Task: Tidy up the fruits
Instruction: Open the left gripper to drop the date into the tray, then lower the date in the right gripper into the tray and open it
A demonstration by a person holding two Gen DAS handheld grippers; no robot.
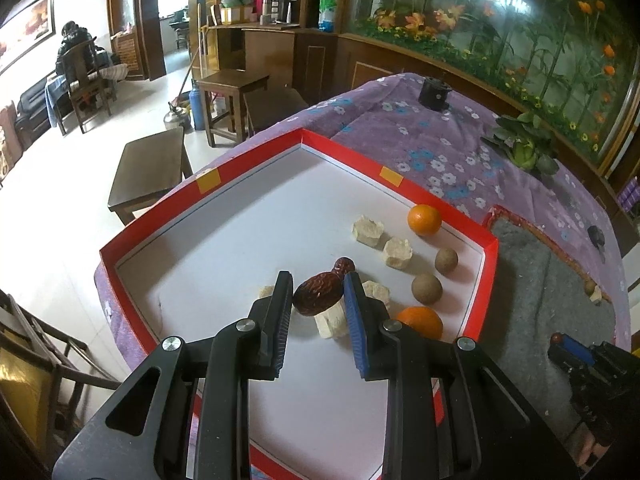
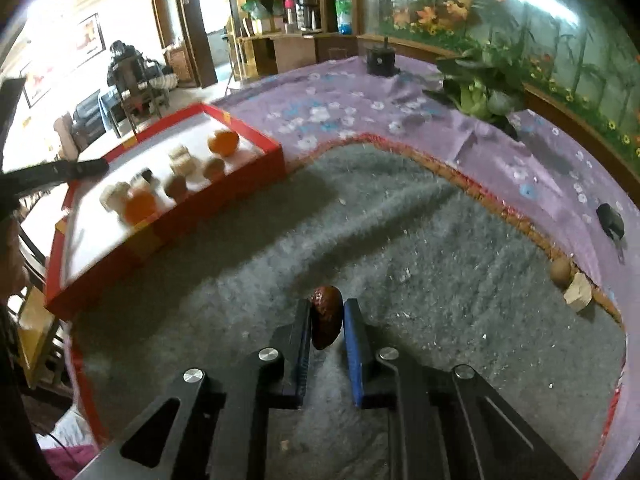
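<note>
Left hand-held gripper (image 1: 318, 300) hovering over red tray (image 1: 400, 184), fingers pinching red date (image 1: 318, 294) just above pale cut chunk (image 1: 332, 320). Second date (image 1: 345, 267) lying just behind. Two oranges (image 1: 424, 220), two brown longans (image 1: 427, 289), more pale chunks (image 1: 368, 231) sitting toward tray's right side.

Right hand-held gripper (image 2: 327, 320) hanging over grey mat (image 2: 400, 240), fingers squeezing dark red date (image 2: 326, 316). Longan (image 2: 560, 270) and pale chunk (image 2: 578, 298) resting at mat's far right edge. Mat lying on purple floral-clothed surface (image 2: 360, 112).

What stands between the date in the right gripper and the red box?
Nothing visible does. The right gripper holds the date over bare grey mat; the red box lies to its left, open on top.
</note>
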